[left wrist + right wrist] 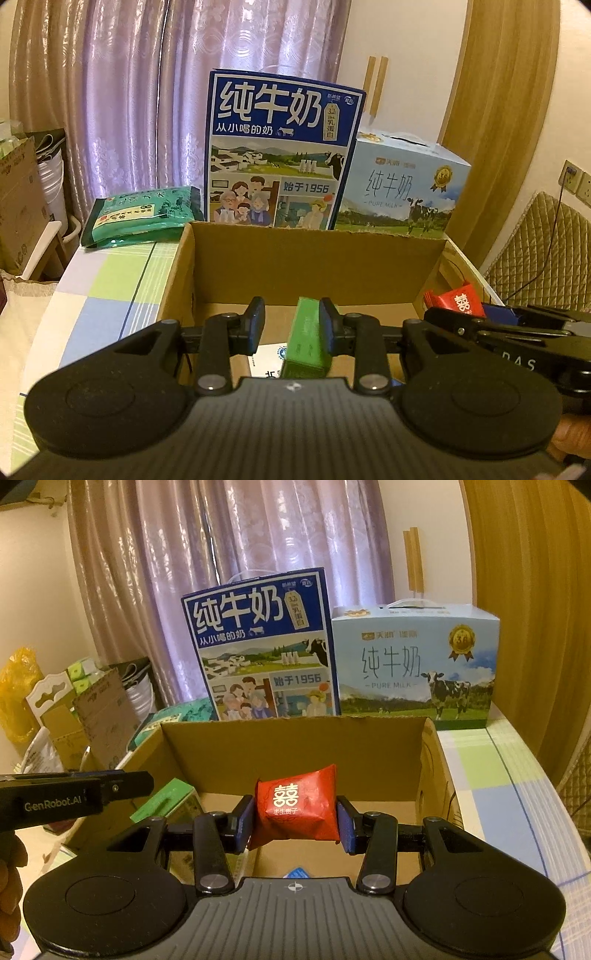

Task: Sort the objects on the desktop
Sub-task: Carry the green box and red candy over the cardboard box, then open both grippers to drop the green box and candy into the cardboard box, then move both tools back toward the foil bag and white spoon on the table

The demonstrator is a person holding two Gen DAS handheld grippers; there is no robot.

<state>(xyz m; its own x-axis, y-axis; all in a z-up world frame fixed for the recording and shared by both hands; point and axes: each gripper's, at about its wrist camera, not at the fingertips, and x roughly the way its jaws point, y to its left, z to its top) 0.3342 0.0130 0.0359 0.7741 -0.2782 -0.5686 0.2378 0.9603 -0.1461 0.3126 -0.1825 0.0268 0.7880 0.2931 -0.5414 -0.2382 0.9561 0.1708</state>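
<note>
**Two grippers, two items, one open carton**

Two loads poised over the same cardboard box (314, 266). Left gripper (291, 325): fingers spread, a gap on the left side, green box (306, 339) leaning against the right finger (327, 325) only, not pinched from both sides; whether resting on the box floor cannot be told. Right gripper (295, 823): clamped on a red packet (297, 806) with gold lettering, both blue pads pressed into its sides, packet hanging above the floor of the cardboard box (295, 746) near the middle.

Inside the carton: bare brown floor ahead of both tools up to the far wall, plus a white printed card (267, 360) near the front edge, under the left gripper. Far wall upright with a ragged top edge; left and right walls upright as well.

Beyond the far edge: a tall blue milk carton (280, 147) standing just behind the wall, a pale blue milk case (402, 192) beside it on the right, and a green pouch (144, 214) lying flat at the far left corner of the checked tablecloth (110, 288). Open cloth along the left side of the carton and, in the right wrist view, along its right side out to the table edge. Grippers side by side, near but apart.
</note>
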